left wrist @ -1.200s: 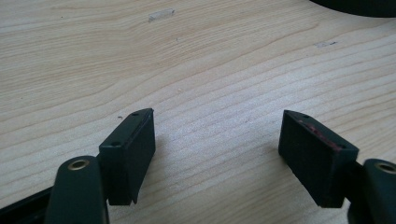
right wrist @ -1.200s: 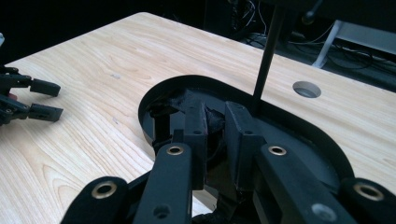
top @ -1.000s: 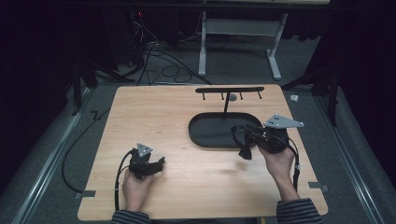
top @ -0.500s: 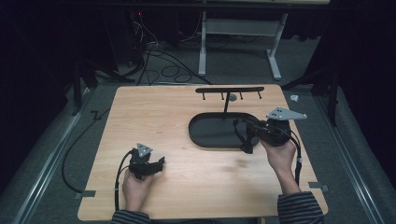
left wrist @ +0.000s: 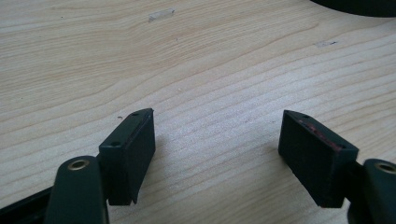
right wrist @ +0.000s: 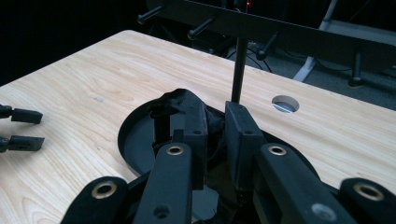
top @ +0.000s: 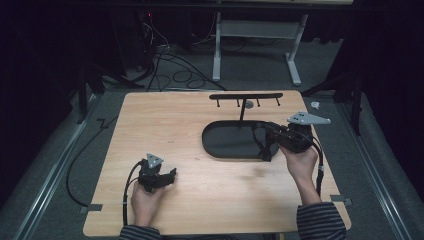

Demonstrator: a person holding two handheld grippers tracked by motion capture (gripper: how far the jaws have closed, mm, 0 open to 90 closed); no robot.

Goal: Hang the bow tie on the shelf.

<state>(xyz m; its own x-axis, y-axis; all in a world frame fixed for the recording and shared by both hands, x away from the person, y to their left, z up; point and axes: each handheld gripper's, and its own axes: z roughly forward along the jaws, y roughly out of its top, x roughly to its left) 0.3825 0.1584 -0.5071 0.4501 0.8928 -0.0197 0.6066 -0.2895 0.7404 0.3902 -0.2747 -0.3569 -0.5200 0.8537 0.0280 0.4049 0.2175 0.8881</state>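
Note:
A black rack stands at the table's far right: an oval tray [top: 225, 141] with a thin post [right wrist: 239, 70] that carries a crossbar of pegs [top: 245, 96]. My right gripper [top: 267, 132] hovers over the tray's right end. It is shut on a limp black strap-like thing [right wrist: 177, 105], [top: 261, 146], which droops toward the tray. What this thing is I cannot make out. My left gripper [top: 170, 175] lies on the wood near the front left, open, with bare table between its jaws [left wrist: 217, 135].
A round hole [right wrist: 285, 103] pierces the tabletop just behind the rack's post. A small pale bit [top: 315, 105] lies at the far right corner. The left gripper's fingertips [right wrist: 23, 128] show far off to the left. Cables trail off the table's left side.
My right gripper has risen a little and drifted toward the rack's post, carrying the black thing with it. The left gripper has stayed put.

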